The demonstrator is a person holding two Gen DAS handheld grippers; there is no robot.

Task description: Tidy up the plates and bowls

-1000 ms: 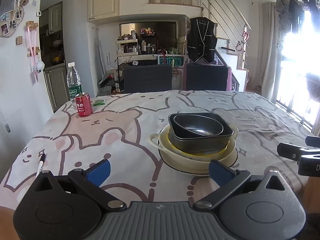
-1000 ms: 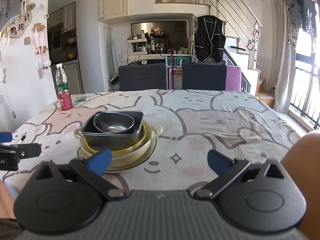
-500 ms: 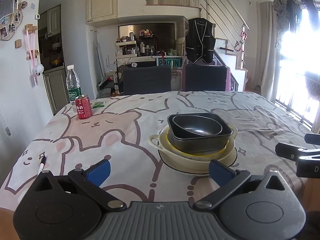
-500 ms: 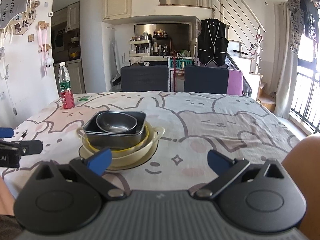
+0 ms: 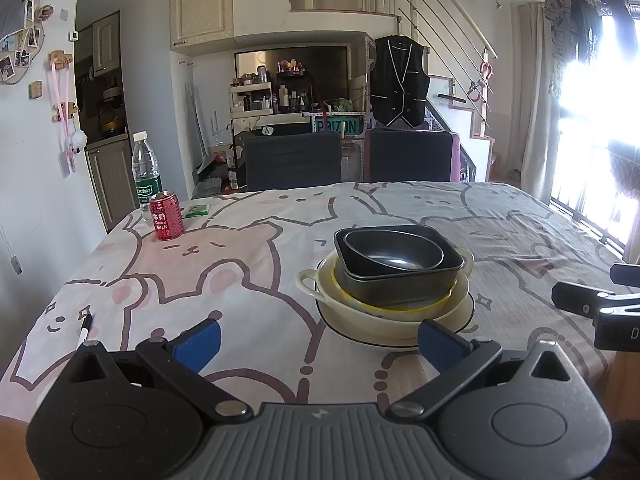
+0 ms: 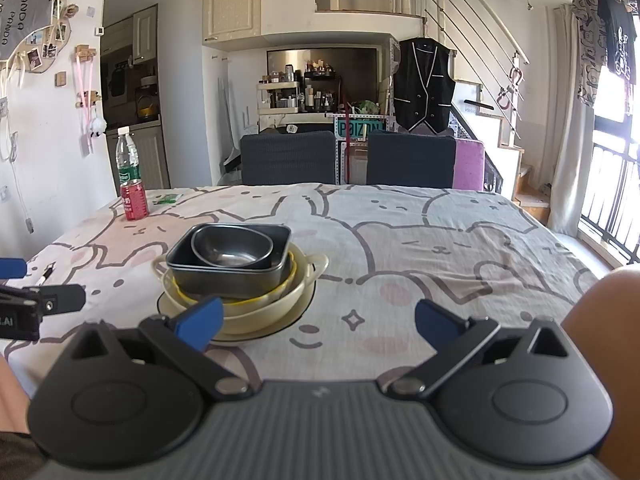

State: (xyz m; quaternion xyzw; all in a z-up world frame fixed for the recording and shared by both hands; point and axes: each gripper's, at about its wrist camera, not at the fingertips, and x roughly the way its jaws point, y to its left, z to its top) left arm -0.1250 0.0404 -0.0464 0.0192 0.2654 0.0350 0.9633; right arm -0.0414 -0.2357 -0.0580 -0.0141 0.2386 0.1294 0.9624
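At the middle of the table (image 5: 256, 280), nearer the near edge, one nested stack is seen: a small dark oval bowl (image 5: 394, 250) is seated inside a dark rectangular pan (image 5: 400, 276), which is cradled in a yellow-rimmed bowl (image 5: 400, 309), itself held by a cream two-handled dish (image 5: 316, 282), with a flat black-edged plate (image 5: 360, 330) underneath as the base. The order runs smallest on top to widest at the bottom, presumably so that each piece is steadied by the one below; the oval bowl is tilted slightly inside the pan rather than lying flat. Nothing else is contained in any of them, as far as can be told. With everything already nested, the sorting looks largely finished, or the stack is about to be taken apart; which cannot be told. The left claw (image 5: 318, 338) is held spread wide, empty, just short of the plate's near rim and off to its left. The right claw (image 6: 318, 320) is likewise spread and empty, its left blue pad overlapping the stack's near edge in view, though contact cannot be confirmed. Far left, a red can (image 5: 166, 216) is stood beside a water bottle (image 5: 146, 174), well apart from the stack; a pen (image 5: 85, 328) is left near the left edge.
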